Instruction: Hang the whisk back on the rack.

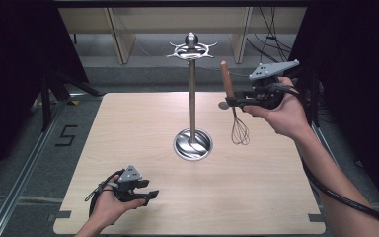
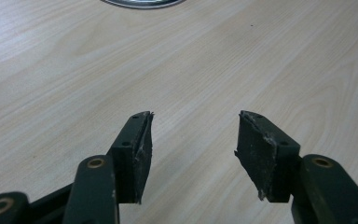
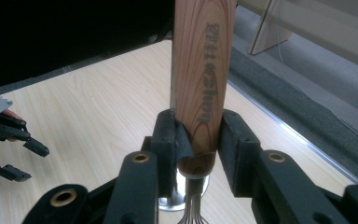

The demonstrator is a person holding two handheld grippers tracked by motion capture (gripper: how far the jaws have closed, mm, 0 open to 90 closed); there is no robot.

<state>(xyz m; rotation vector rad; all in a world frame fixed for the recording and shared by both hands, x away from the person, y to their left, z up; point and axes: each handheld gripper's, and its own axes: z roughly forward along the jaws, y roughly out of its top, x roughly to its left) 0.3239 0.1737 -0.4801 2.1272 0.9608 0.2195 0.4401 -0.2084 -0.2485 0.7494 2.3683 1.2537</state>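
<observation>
the whisk [image 1: 233, 106] is being gripped at its wooden handle by the right gripper [image 1: 237, 101], upright, wires down, just right of the stand [image 1: 192, 89]. the left gripper [image 1: 145, 193] is being held open over the desk [image 1: 256, 187], farther from the stand.

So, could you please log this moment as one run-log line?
right gripper: shut on whisk, wires down, raised beside stand | left gripper: open, empty, low over table
</observation>
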